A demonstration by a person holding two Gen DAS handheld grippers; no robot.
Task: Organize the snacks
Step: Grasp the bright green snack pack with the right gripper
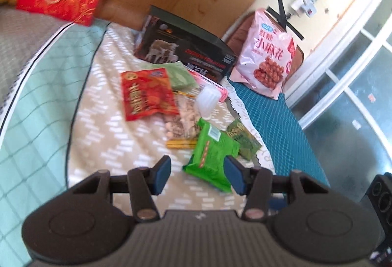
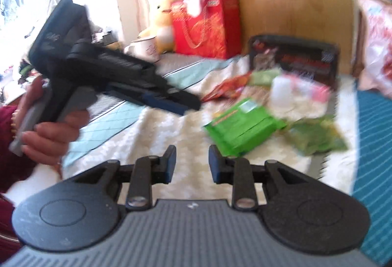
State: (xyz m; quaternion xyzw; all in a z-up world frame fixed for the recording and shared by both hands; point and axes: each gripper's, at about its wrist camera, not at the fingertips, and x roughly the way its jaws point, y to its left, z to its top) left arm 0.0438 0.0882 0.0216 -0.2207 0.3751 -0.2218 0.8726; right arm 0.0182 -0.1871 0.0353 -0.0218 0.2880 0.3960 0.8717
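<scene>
- The snacks lie in a loose heap on a patterned bedspread [image 1: 103, 134], with a dark box [image 1: 186, 51] at twelve o'clock of the heap and a big pink bag [image 1: 265, 59] standing at about two o'clock, apart from the rest.
- The left gripper [image 1: 198, 172] hangs over the near edge of the heap, its jaws partly apart and holding nothing; a bright green packet [image 1: 210, 156] lies beyond them, next to the right-hand pad.
- The right gripper [image 2: 192, 161] is also partly open and empty, with the same green packet [image 2: 242, 130] at roughly one o'clock of its fingertips.
- The step in hand looks like an approach to that green packet, the nearest loose item.
- To do it well, only one gripper should go for it: the left is nearer; the other can wait or steady the heap.
- Take the packet by a flat sealed edge, not the puffed middle, so it does not slide out.
- A red packet [image 1: 147, 93] at eleven o'clock and a darker green one [image 1: 242, 142] just beside the target should stay undisturbed; the right view is blurred, so their overlap is uncertain.
</scene>
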